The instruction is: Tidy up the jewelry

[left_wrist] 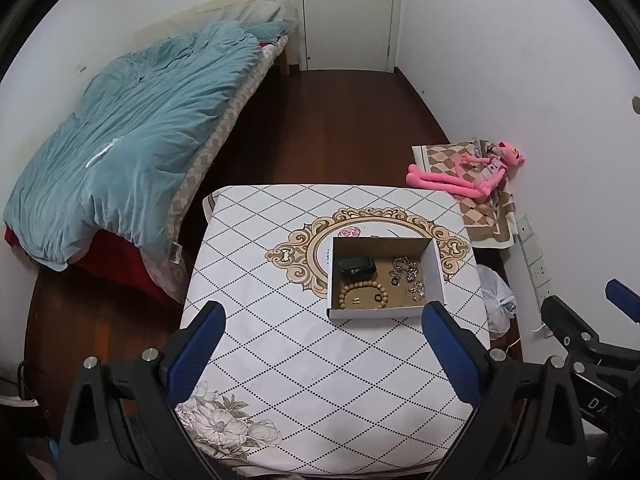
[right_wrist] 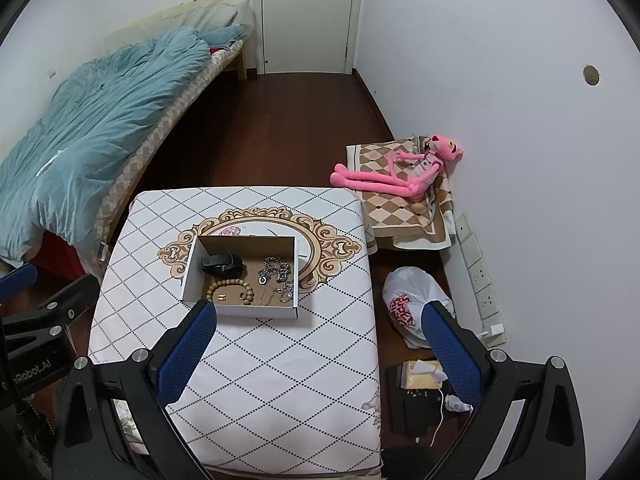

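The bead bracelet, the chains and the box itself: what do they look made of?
Bead bracelet: tan, matte round beads, probably wood. Chains: silvery, glinting links, likely metal. Box: white outside, brown inside, thin folded walls, apparently cardboard.

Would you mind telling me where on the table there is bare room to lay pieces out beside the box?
The table is bare left of the box and across the whole near stretch, between the box and both open tongs. Right of the box only a narrow strip remains. Inside, beads, chains and a black item crowd the floor.
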Demonstrator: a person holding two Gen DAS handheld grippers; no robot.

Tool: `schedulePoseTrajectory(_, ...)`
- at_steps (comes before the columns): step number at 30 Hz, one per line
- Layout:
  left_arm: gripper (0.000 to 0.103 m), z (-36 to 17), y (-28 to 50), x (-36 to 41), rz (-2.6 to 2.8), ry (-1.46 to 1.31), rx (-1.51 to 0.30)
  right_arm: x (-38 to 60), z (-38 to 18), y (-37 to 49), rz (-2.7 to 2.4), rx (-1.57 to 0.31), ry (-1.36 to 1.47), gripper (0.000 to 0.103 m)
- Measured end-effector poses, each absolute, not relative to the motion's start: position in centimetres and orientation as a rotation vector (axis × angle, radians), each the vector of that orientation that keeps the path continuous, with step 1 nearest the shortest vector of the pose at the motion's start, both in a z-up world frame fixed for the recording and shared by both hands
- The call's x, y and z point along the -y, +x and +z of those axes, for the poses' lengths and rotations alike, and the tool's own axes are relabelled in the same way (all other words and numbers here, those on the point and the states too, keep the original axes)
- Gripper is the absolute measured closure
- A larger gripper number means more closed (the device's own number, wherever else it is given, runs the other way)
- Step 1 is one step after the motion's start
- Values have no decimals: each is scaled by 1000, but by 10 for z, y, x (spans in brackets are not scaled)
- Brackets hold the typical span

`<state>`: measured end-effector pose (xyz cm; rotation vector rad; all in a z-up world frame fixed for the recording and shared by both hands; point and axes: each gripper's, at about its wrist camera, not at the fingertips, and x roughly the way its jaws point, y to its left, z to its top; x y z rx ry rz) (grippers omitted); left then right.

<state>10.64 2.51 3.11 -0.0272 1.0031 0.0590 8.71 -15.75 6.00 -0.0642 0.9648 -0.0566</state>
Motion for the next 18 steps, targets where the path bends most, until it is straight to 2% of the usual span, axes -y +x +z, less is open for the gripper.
schedulePoseTrajectory(18, 3, 28, 106, -26, 63, -25, -1005, 153, 59, 88, -45, -970, -64, 0)
